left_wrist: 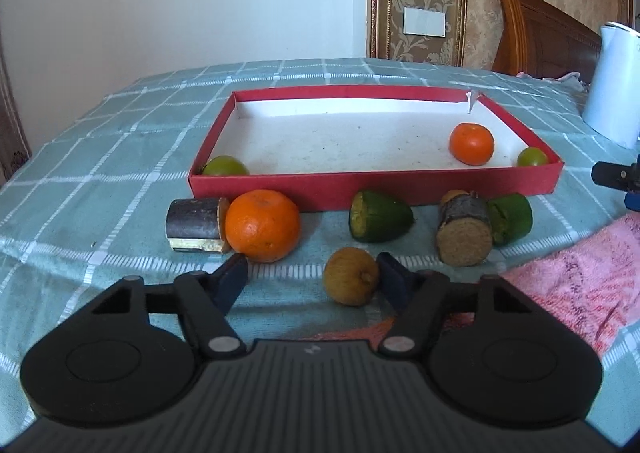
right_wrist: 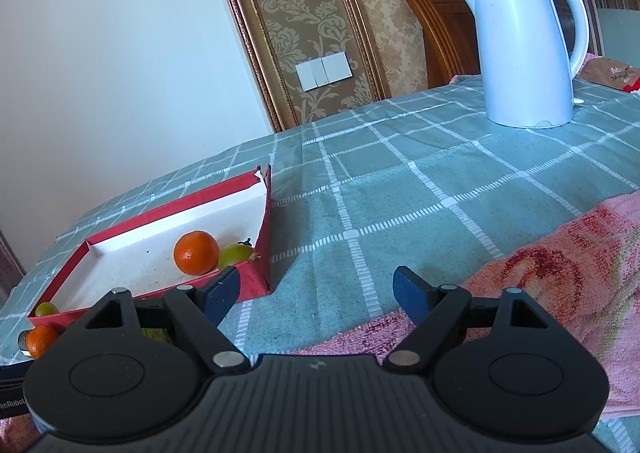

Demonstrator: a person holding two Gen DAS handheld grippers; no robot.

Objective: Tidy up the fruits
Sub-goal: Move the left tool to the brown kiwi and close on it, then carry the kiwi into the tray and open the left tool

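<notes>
Bracketing a brown fruit point(left_wrist: 351, 276), left gripper point(left_wrist: 312, 277) jaws part-open, right pad touching, left pad clear. Right gripper point(right_wrist: 316, 289) wide open, empty, beside red tray point(right_wrist: 262, 249).

Matt red cardboard box point(left_wrist: 372, 189), woven checked cloth point(left_wrist: 120, 157), glossy plastic kettle point(right_wrist: 524, 49)

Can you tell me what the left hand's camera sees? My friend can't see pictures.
The left gripper has a small brown fruit between its open fingers, touching one of them, on a green checked cloth. Behind it lie a big orange, cut green fruit and log-like pieces. Farther back, a red tray holds a small orange and two green fruits.
</notes>
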